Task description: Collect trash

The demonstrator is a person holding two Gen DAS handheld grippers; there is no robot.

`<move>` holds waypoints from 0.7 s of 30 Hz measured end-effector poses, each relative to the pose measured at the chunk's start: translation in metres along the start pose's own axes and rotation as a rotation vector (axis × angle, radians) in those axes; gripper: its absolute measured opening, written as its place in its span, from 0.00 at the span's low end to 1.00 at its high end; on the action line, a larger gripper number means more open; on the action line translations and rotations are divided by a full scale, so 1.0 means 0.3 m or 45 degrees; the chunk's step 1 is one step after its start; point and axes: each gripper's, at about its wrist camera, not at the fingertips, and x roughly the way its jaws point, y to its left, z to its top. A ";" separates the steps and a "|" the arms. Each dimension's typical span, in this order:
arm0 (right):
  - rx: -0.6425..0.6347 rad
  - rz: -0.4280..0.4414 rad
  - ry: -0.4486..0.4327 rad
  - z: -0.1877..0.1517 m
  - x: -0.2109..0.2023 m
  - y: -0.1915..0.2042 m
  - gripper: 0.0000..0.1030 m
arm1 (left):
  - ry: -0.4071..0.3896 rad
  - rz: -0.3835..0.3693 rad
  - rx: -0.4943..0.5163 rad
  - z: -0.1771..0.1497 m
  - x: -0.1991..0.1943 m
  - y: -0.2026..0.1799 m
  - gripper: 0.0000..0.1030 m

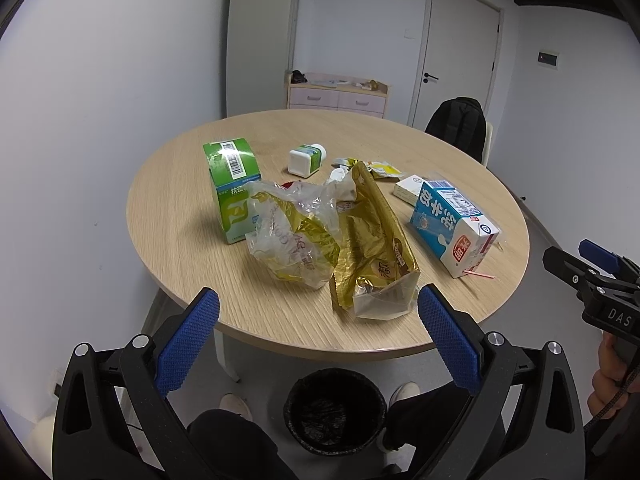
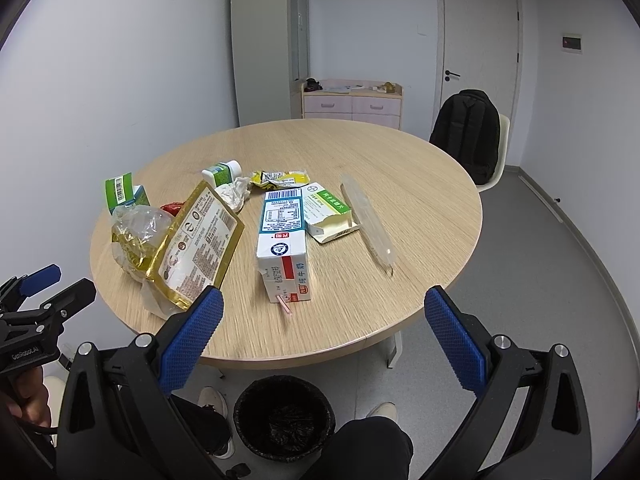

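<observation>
A round wooden table [image 1: 180, 216] held the trash, spread across its near and left parts. The left gripper [image 1: 319, 332] hung at the near edge with its blue fingers [image 1: 188, 340] spread wide and nothing between them. Just beyond it lay a gold foil bag [image 1: 368, 240], leaning against a crumpled clear plastic bag [image 1: 292, 232]. A green box [image 1: 234, 188] stood upright to the left of the plastic bag, touching it. A small white bottle [image 1: 306, 159] lay on its side farther back, near a yellow wrapper [image 2: 280, 179] and a wad of white paper [image 2: 234, 194].

The right gripper [image 2: 324, 332] also hovered at the near edge, fingers [image 2: 456, 344] wide apart and empty. Ahead of it lay a blue-and-white milk carton [image 2: 282, 240] with a pink straw [image 2: 286, 306] sticking out toward the near side. A torn white-and-green box [image 2: 326, 212] lay touching the carton's right side, and a long clear plastic sleeve [image 2: 368, 220] lay just right of that.

A black bin [image 2: 284, 416] with a dark liner stood on the floor under the near edge, between the person's shoes [image 1: 236, 404]. A black backpack [image 2: 468, 136] sat on a chair at the far right.
</observation>
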 end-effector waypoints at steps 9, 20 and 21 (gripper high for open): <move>0.001 0.004 0.003 0.003 -0.006 0.002 0.94 | 0.001 0.013 0.001 0.002 -0.008 0.002 0.94; 0.004 0.002 -0.004 0.002 -0.025 0.002 0.94 | 0.000 0.031 0.008 -0.007 -0.028 -0.002 0.94; 0.004 0.002 -0.006 0.002 -0.029 0.001 0.94 | 0.000 0.032 0.007 -0.007 -0.031 -0.002 0.94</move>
